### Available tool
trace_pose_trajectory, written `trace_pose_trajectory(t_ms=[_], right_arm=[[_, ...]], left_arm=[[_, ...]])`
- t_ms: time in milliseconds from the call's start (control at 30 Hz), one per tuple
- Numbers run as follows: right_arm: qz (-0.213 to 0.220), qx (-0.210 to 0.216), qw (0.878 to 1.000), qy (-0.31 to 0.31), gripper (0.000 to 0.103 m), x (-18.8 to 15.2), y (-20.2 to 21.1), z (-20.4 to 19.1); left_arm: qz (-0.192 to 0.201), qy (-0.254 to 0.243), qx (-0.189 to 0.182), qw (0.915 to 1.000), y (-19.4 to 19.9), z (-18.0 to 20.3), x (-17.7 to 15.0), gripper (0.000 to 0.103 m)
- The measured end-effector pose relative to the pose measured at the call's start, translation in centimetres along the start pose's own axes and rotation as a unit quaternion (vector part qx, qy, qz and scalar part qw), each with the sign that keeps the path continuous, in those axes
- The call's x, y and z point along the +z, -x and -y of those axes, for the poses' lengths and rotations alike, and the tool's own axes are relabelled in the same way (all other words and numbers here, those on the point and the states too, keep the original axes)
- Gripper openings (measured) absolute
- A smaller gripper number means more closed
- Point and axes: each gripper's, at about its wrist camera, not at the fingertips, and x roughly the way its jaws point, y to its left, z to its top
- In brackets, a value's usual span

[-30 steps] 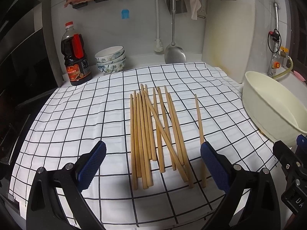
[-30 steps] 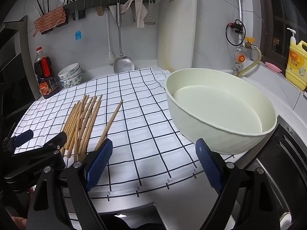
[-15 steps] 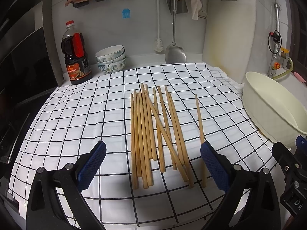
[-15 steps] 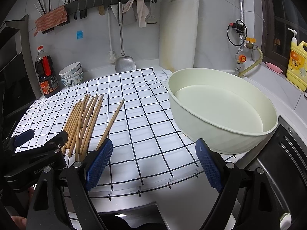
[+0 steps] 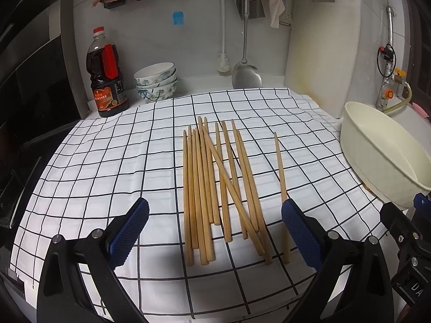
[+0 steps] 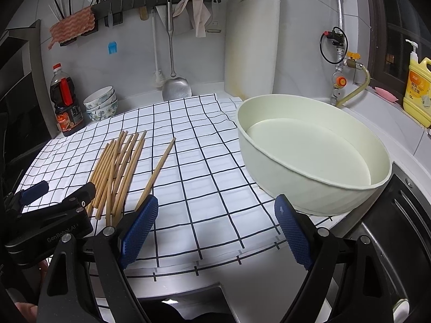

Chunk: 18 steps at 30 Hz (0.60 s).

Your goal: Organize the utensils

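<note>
Several wooden chopsticks (image 5: 212,183) lie in a loose bundle on the checked cloth (image 5: 121,161), one crossing the others diagonally. A single chopstick (image 5: 280,172) lies apart to their right. My left gripper (image 5: 215,228) hovers open over the near ends of the bundle, holding nothing. In the right wrist view the bundle (image 6: 118,167) and the lone chopstick (image 6: 159,167) sit at left. My right gripper (image 6: 215,223) is open and empty above the cloth's front edge, between the chopsticks and a cream basin (image 6: 312,156).
The cream basin (image 5: 377,153) stands at the cloth's right edge. A soy sauce bottle (image 5: 107,78) and stacked bowls (image 5: 156,83) stand at the back left. A ladle (image 5: 246,72) and a white cutting board (image 5: 320,48) lean on the wall. Yellow detergent bottle (image 6: 419,88) at far right.
Both grippers have barely moved; the views shift only slightly. Chopsticks lie as before and both grippers stay open.
</note>
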Motion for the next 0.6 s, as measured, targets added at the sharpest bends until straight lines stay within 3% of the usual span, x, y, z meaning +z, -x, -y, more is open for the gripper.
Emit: trace_pose_trajectory(t_ms=[367,600], right_arm=[[0.000,0.001,1.000,0.001,0.084,-0.1,0.0,-0.2],[-0.009,0.024,1.000,0.000,0.084,0.0,-0.2,-0.4]], left_arm=[[-0.002,0.001,-0.003,1.0000,0.0,-0.2,0.0,0.097],[-0.022,0.009,0.007,0.9997,-0.2,-2.3,0.3,0.097]])
